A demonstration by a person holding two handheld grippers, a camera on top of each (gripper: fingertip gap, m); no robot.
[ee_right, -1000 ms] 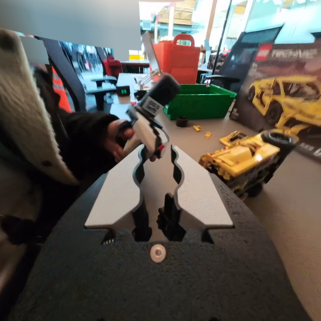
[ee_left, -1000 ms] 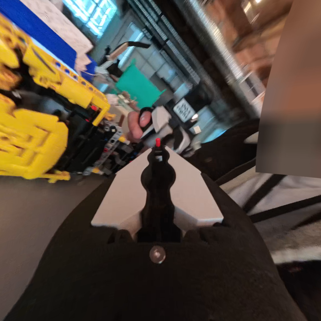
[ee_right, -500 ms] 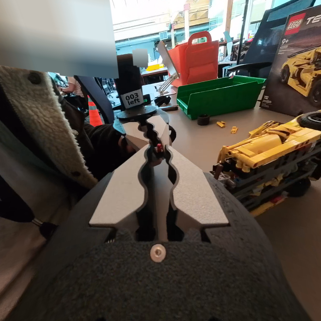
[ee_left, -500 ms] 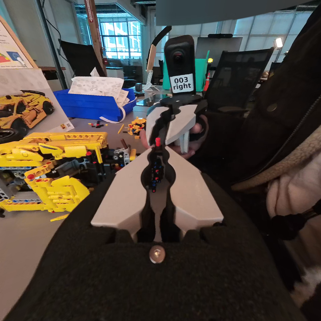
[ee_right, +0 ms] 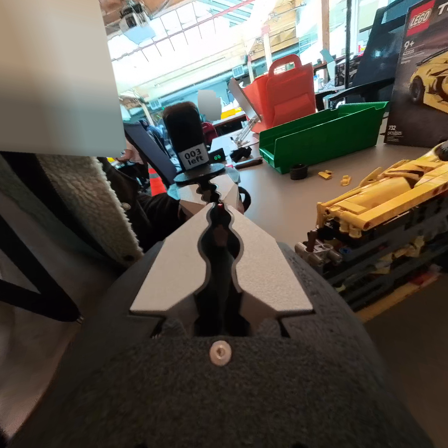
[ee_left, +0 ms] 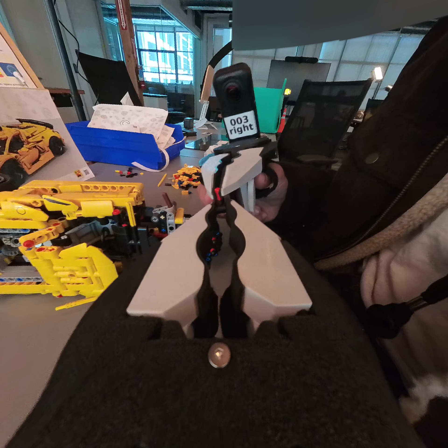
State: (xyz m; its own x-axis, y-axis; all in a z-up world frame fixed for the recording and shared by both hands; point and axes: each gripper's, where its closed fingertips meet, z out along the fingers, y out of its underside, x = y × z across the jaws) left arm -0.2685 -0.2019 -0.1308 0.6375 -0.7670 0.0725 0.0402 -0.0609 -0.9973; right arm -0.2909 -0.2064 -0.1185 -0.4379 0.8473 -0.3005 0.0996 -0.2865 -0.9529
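My left gripper point(ee_left: 219, 207) and my right gripper point(ee_left: 217, 191) meet tip to tip above the grey table point(ee_left: 29, 339). A small red pin point(ee_left: 217, 194) sits between both sets of fingertips. In the right wrist view my right gripper point(ee_right: 219, 207) is shut with the red pin point(ee_right: 220, 205) at its tips. The left gripper point(ee_right: 210, 194) faces it with its jaws together. A partly built yellow model car point(ee_left: 60, 218) lies on the table left of the left gripper, and it also shows in the right wrist view point(ee_right: 375, 218) on the right.
A blue bin point(ee_left: 116, 145) with paper sheets and a pile of loose pieces point(ee_left: 185, 177) lie behind the car. A green bin point(ee_right: 315, 143), a black wheel point(ee_right: 298, 171), an orange bag point(ee_right: 286, 97) and the set's box point(ee_right: 424, 72) stand farther off. The person's jacket point(ee_left: 388, 169) is close by. Less than 4 cm separates the two grippers' tips.
The left gripper swung round with the red pin to face the right gripper. The right gripper went from open to shut around the pin's free end.
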